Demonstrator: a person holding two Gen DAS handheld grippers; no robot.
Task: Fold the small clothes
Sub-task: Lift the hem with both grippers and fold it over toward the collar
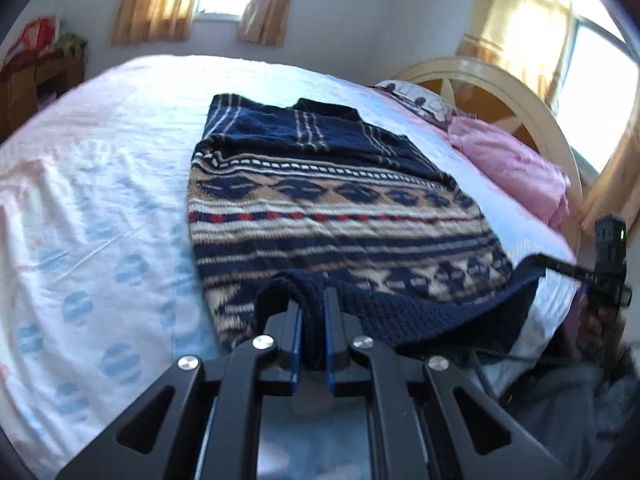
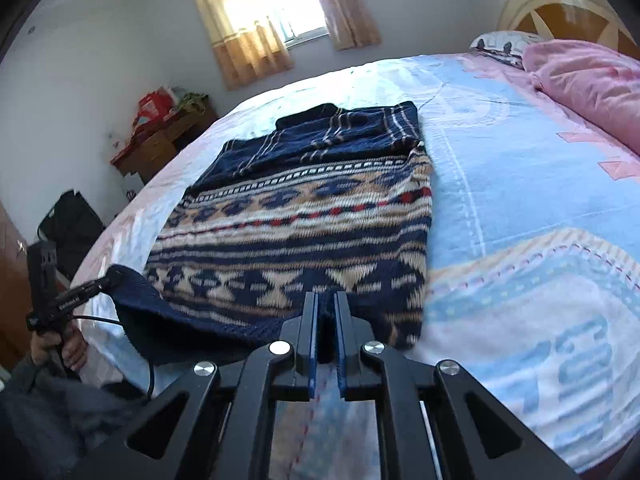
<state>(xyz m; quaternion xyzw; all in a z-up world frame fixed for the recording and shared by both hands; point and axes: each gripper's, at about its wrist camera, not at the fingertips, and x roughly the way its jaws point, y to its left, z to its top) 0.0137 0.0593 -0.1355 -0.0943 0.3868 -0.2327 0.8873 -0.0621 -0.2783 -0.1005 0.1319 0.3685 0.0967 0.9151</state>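
A knitted navy-and-tan patterned sweater (image 1: pixel 336 208) lies mid-frame on the rumpled bed (image 1: pixel 100 200). The left gripper (image 1: pixel 314 312) and right gripper (image 2: pixel 327 308) each pinch its ribbed navy hem, jaws narrow.

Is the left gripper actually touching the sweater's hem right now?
Touching. The left wrist view shows the left gripper clamped on the navy hem of the sweater.

open bedsheet (image 2: pixel 520 200) beside sweater (image 2: pixel 300 216), pink quilt (image 2: pixel 592 88) seemingly blocking headboard end
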